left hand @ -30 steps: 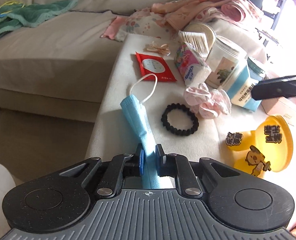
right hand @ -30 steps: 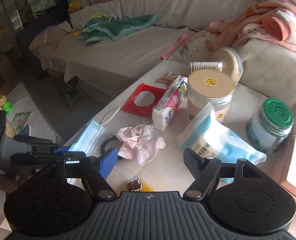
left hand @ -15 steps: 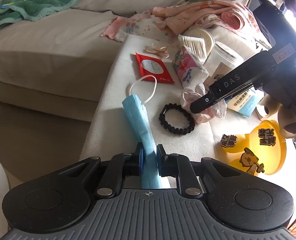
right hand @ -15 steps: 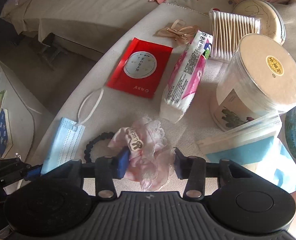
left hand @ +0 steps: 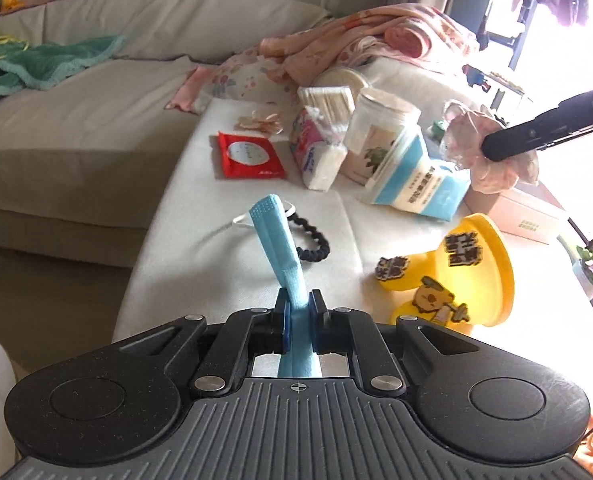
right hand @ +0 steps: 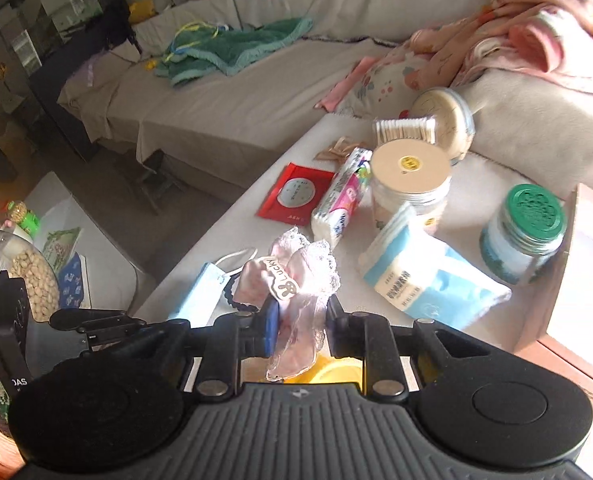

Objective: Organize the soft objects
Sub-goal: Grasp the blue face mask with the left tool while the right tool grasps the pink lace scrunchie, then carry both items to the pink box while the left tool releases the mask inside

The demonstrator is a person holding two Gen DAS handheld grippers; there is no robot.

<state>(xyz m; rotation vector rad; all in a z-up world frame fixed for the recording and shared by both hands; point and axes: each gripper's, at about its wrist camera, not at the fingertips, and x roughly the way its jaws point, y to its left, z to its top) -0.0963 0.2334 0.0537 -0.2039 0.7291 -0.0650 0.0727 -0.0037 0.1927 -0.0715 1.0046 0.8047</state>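
A light blue face mask (left hand: pixel 276 236) is pinched in my left gripper (left hand: pixel 299 305), which is shut on it; its far end stands up off the white table (left hand: pixel 232 280), with one ear loop trailing. A black braided hair tie (left hand: pixel 314 245) lies just behind the mask. A pink lace scrunchie (right hand: pixel 300 276) with a "Lucky" tag hangs in my right gripper (right hand: pixel 299 314), whose jaws are closing with their pads pressed on it. In the left wrist view the scrunchie (left hand: pixel 466 140) is held in the air at the right, above the packages.
On the table sit a red wipes pack (left hand: pixel 248 156), a pink tissue pack (left hand: pixel 316 156), a cotton-swab jar (right hand: pixel 410 184), a blue-white bag (right hand: pixel 424 280), a green-lidded jar (right hand: pixel 524 232), an open yellow capsule (left hand: pixel 472 268) and a pink box (left hand: pixel 524 216). A beige sofa (left hand: pixel 76 120) lies behind.
My right gripper came down around the pink scrunchie, closed on it and lifted it off the table. My left gripper raised the mask, so its far end left the table.
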